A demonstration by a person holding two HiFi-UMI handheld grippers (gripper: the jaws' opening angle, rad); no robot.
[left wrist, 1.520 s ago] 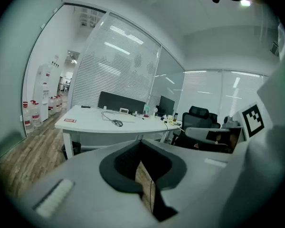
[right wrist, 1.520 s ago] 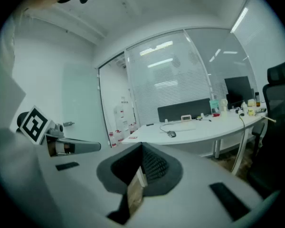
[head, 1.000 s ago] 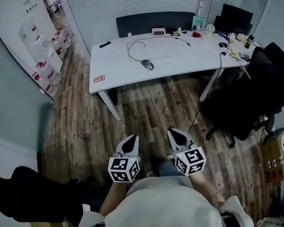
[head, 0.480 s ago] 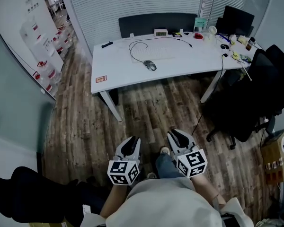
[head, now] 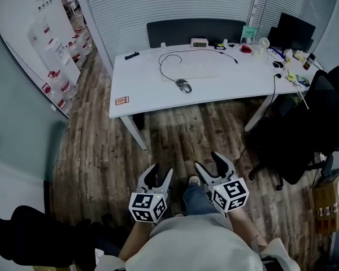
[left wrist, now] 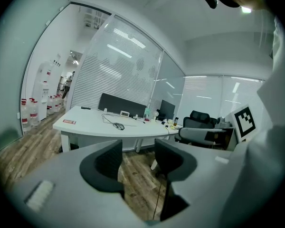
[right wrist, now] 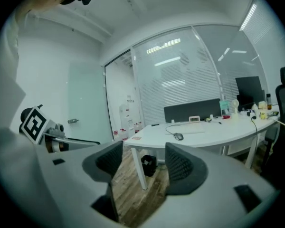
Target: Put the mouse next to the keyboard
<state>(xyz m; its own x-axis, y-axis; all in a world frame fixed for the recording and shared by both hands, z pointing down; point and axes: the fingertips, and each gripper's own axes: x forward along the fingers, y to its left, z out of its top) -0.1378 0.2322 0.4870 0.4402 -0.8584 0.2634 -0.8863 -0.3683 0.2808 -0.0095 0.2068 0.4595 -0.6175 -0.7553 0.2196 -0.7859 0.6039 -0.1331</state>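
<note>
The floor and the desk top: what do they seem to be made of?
The floor looks like wood planks or a wood-look laminate. It shows long narrow boards in mixed brown and grey tones with grain streaks and a dull sheen. The desk top looks like white laminate or painted board, smooth, even and matte, with no grain. The pictures cannot settle the core of either.

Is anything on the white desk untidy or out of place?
The cable of the mouse sprawls in a loose loop over the desk, and clutter crowds its right corner. Nothing looks spilled or damaged.
</note>
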